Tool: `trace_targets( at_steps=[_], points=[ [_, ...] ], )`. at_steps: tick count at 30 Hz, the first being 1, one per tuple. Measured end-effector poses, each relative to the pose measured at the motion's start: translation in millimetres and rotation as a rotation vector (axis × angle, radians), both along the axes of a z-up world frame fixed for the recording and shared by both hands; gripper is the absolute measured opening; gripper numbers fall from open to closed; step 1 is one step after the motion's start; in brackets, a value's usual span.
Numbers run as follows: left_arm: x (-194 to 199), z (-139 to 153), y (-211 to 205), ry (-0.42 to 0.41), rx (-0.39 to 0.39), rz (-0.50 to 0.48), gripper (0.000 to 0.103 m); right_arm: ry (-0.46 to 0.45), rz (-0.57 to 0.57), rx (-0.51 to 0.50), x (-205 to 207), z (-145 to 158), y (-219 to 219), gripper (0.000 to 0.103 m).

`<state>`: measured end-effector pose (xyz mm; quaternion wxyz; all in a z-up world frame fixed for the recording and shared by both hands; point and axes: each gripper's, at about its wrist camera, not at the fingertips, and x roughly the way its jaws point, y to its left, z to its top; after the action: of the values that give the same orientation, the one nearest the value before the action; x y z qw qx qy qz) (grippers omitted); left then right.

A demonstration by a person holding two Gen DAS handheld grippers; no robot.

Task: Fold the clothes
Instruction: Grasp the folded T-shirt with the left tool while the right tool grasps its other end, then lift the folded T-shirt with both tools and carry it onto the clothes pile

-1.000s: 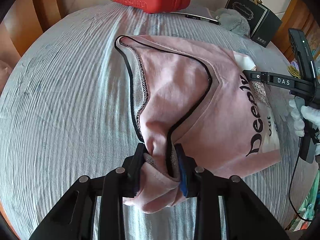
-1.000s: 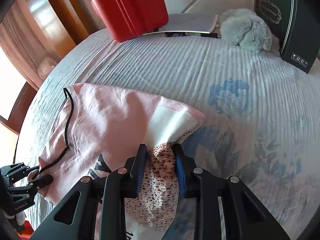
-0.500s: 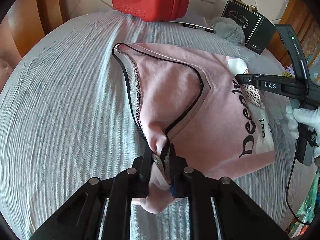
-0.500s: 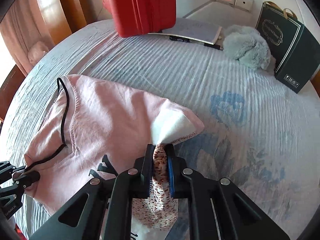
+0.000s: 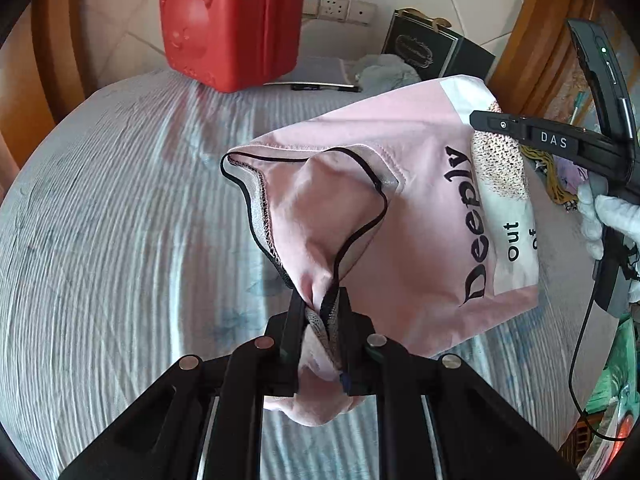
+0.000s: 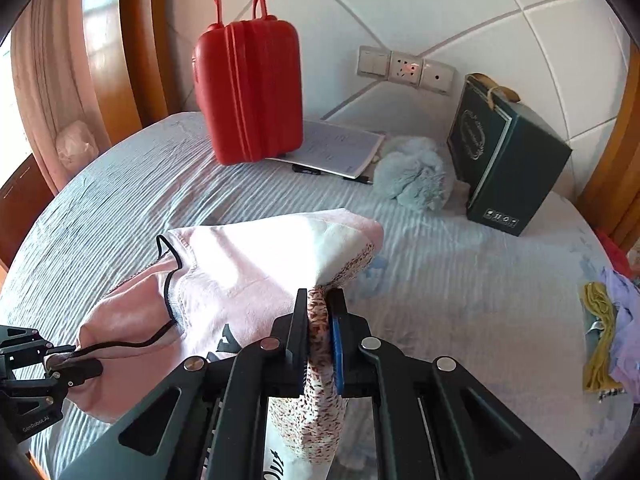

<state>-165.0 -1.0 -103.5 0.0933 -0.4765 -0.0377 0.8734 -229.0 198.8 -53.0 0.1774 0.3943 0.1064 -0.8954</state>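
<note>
Both grippers are clamped on the pink shirt (image 5: 424, 216): the left gripper (image 5: 320, 312) at its black-trimmed neckline, the right gripper (image 6: 318, 320) on its speckled print. It is held stretched between them above the bed (image 5: 120, 240).

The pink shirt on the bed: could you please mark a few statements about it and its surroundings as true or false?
1. The left gripper is clamped on the pink shirt at its black-trimmed neckline. True.
2. The right gripper is open and empty. False: it is shut on the shirt's speckled printed part.
3. The red case stands upright on the bed. True.
4. The grey fluffy item lies on top of the shirt. False: it lies apart, beside the dark green box.
</note>
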Motion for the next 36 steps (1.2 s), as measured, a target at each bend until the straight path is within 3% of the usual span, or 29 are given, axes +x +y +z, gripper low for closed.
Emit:
trace_targets(
  at_steps=[6, 12, 17, 22, 30, 36],
  points=[
    [-8.7, 23.8, 58.9, 0.032, -0.004, -0.076, 0.011, 0.055, -0.053, 0.0, 3.8, 31.8, 61.8, 0.007],
    [-28.6, 63.2, 145.8, 0.108, -0.009, -0.132, 0.011, 0.15, -0.077, -0.004, -1.9, 78.7, 148.8, 0.006],
    [-53.1, 96.8, 247.9, 0.179, -0.013, -0.152, 0.011, 0.22, -0.093, -0.045, -21.5, 120.4, 255.8, 0.006],
    [-86.9, 118.0, 361.9, 0.188, 0.008, -0.142, 0.011, 0.231, -0.107, -0.056, -49.8, 146.1, 378.2, 0.006],
    [-128.3, 125.4, 502.5, 0.17, 0.023, -0.206, 0.011, 0.187, -0.173, -0.037, -95.9, 152.1, 536.4, 0.006],
    [-157.7, 106.6, 564.8, 0.126, -0.008, -0.241, 0.012, 0.121, -0.211, -0.059, -137.7, 117.8, 610.4, 0.006]
  ],
)
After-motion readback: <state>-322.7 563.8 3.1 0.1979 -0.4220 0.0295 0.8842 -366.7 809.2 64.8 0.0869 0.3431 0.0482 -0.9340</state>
